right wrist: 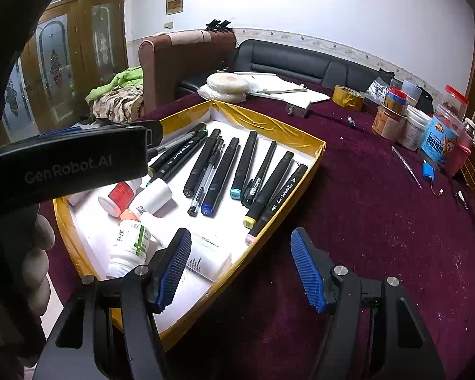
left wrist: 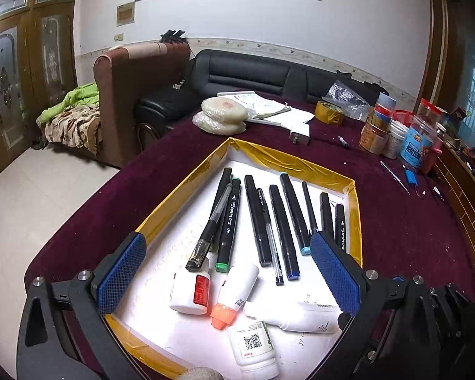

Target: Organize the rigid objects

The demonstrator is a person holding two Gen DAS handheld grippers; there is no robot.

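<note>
Both spread and empty: left gripper above bottles and pens in the tray, right gripper over its edge.

Bare cloth right of tray lies free; jars crowd the far edge.

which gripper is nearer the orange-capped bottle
Left. The left gripper hangs open right over the orange-capped bottle, which lies between its fingers in the left wrist view. The right gripper is open over the tray's near edge, off to the bottle's right.
</note>
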